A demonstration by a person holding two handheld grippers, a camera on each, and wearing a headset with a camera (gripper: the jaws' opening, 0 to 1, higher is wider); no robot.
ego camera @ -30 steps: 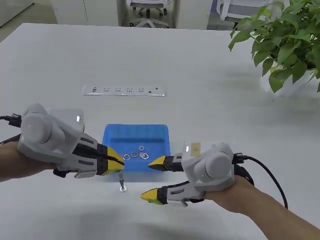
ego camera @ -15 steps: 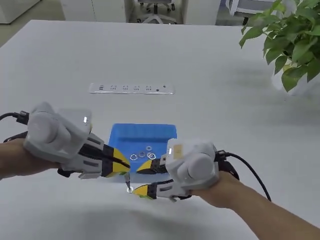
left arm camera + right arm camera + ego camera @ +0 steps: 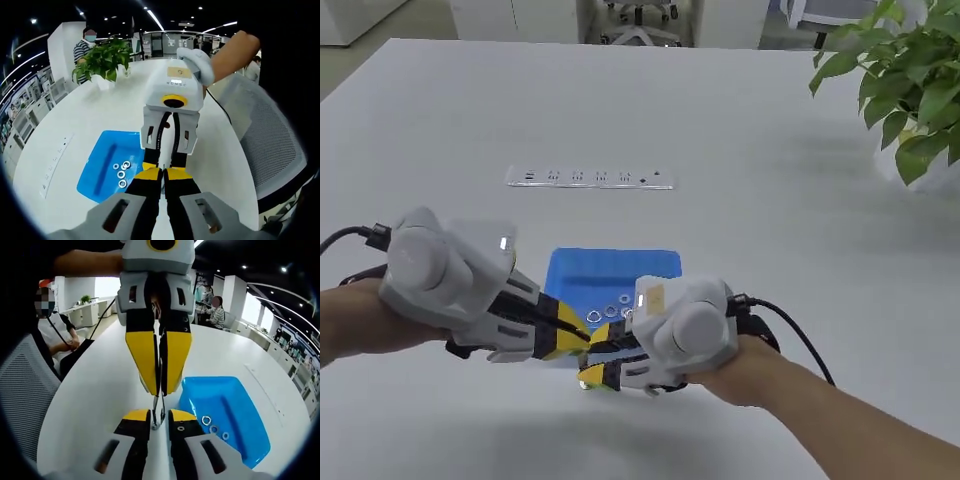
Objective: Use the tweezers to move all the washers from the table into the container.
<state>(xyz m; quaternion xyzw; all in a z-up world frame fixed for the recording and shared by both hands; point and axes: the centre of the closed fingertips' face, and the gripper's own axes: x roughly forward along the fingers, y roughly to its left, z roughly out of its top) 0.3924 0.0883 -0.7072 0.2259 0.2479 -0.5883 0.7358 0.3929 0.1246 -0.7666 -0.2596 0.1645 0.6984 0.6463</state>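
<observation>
The thin metal tweezers point down at the white table with my left gripper shut on their upper part. In the right gripper view the left gripper's yellow fingers come down from the top. My right gripper faces it, its jaws a narrow gap apart on either side of the tweezers' tips, not touching them. The blue container lies just beyond both grippers and holds several washers. In the left gripper view, the left gripper meets the right gripper head-on, with the washers to the left.
A white power strip lies beyond the container. A green potted plant stands at the far right. The table edge is near, with a mesh office chair past it. People sit in the background.
My right gripper has moved left up to the left gripper, and its jaws have narrowed from wide open to a small gap around the tweezers. The left gripper has barely moved.
</observation>
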